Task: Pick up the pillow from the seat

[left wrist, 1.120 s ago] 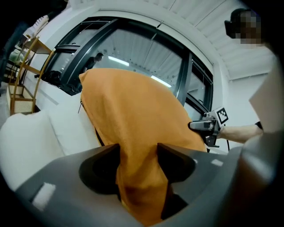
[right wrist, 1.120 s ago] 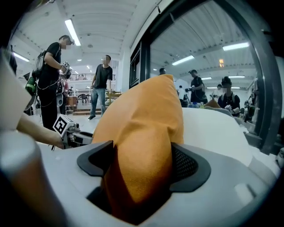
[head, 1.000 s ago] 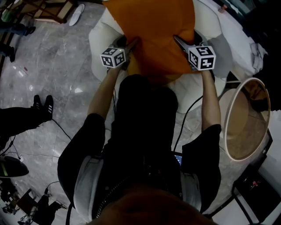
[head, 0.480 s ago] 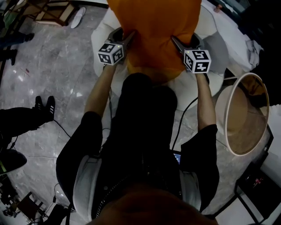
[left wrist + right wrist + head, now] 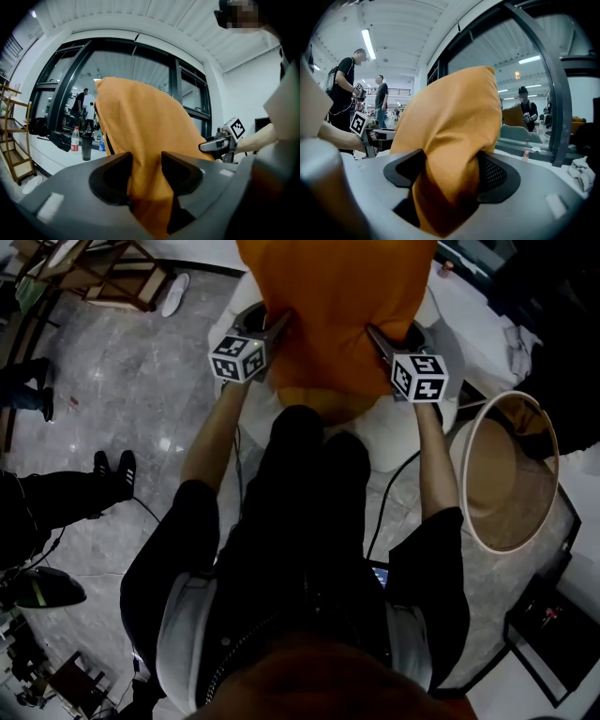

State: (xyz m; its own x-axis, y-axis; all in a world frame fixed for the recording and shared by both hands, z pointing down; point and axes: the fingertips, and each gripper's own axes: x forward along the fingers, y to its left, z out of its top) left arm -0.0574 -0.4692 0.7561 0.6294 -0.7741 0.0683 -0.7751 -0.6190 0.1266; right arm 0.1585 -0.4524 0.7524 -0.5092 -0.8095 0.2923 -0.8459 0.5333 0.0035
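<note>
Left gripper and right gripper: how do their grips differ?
The left gripper pinches a thin fold of the orange pillow, jaws just closed further; the right gripper clamps a thicker bunch, jaws wider. Left holds its left edge, right its right. Both are shut on it.

— What's worn?
— A black short-sleeved top [image 5: 309,549] with pale grey side panels [image 5: 183,615], and black trousers [image 5: 309,442].
— Any gear?
— White cubes [image 5: 237,357] with black square markers, and a thin black cable [image 5: 377,521] by the right arm [image 5: 433,465].
</note>
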